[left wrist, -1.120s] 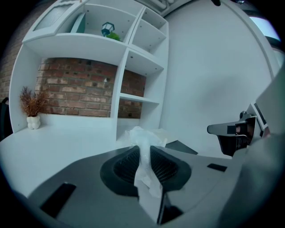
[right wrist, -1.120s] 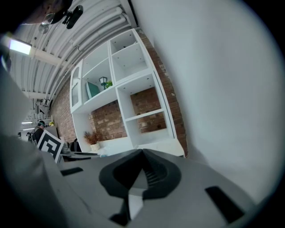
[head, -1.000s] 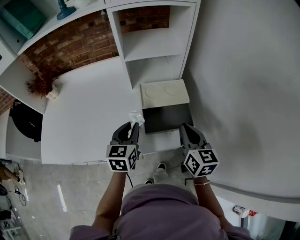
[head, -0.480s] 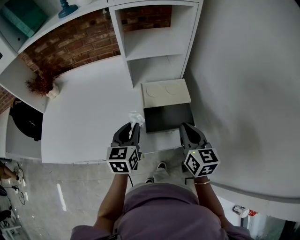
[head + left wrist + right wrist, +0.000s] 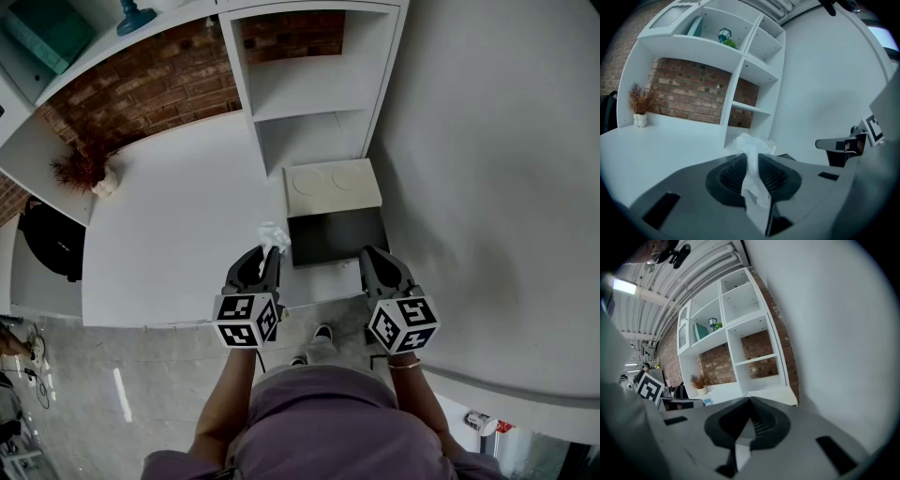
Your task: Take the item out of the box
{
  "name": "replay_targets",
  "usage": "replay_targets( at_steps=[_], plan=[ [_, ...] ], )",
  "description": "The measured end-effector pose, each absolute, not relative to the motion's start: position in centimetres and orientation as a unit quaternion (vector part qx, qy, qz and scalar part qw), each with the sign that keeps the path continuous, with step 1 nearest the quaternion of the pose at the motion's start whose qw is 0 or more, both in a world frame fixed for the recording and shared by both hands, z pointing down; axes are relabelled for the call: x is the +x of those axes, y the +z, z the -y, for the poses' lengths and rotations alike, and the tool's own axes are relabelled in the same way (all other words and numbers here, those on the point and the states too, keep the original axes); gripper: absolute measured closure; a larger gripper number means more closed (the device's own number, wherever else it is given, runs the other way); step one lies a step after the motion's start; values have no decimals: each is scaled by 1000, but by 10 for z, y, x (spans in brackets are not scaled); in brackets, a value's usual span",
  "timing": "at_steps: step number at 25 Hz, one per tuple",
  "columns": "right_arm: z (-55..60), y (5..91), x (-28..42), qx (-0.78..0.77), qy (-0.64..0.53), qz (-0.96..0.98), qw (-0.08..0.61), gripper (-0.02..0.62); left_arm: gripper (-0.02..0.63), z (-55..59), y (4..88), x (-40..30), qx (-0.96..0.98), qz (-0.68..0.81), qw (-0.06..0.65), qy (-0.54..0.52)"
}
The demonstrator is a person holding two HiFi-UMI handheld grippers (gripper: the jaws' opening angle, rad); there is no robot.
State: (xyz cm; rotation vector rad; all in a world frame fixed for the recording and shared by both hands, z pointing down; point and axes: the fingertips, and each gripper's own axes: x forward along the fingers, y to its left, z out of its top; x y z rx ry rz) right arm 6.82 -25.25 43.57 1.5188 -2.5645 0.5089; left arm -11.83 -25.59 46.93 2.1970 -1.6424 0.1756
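Head view shows the left gripper (image 5: 269, 255) pinched on the crumpled white item (image 5: 273, 236), maybe plastic wrap, sticking up past its tips just left of the open box (image 5: 336, 236), while the right gripper (image 5: 373, 258) sits closed and empty by the box's right corner

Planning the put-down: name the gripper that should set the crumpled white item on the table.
Left. The left gripper clamps the crumpled white item, outside the open box and over the table. The right gripper is shut and empty.
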Motion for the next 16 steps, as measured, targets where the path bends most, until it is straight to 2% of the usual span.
replay_targets(
  at_steps=[16],
  plan=[
    [254, 437, 65, 503, 172, 845, 62, 594, 532, 258, 472, -122, 783, 585, 202, 65]
  ],
)
